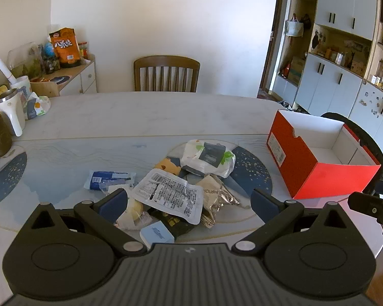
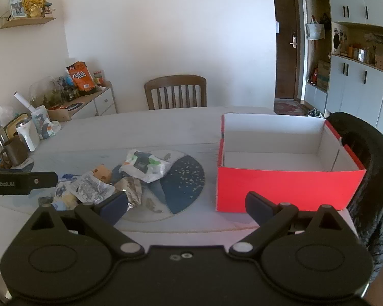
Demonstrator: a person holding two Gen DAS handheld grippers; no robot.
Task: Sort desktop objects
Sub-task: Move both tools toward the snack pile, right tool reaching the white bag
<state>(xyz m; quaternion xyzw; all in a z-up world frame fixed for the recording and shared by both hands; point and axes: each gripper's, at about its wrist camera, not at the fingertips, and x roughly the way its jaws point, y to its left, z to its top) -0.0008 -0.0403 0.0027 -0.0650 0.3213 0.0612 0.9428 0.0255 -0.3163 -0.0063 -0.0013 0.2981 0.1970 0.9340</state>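
1. The left gripper (image 1: 189, 202) is level and faces forward, its two blue-padded fingers spread wide with nothing between them.
2. The right gripper (image 2: 186, 204) is likewise level, its fingers spread wide, holding nothing.

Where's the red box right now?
The red box sits open on the table's right side, right of the packet pile, straight ahead of the right gripper.

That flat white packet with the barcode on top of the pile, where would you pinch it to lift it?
Probably at the near right corner of the white packet, coming from above with the open left gripper. The packet lies flat and tilted on other wrappers, so that corner overhangs and gives the fingers a thin edge to close on.
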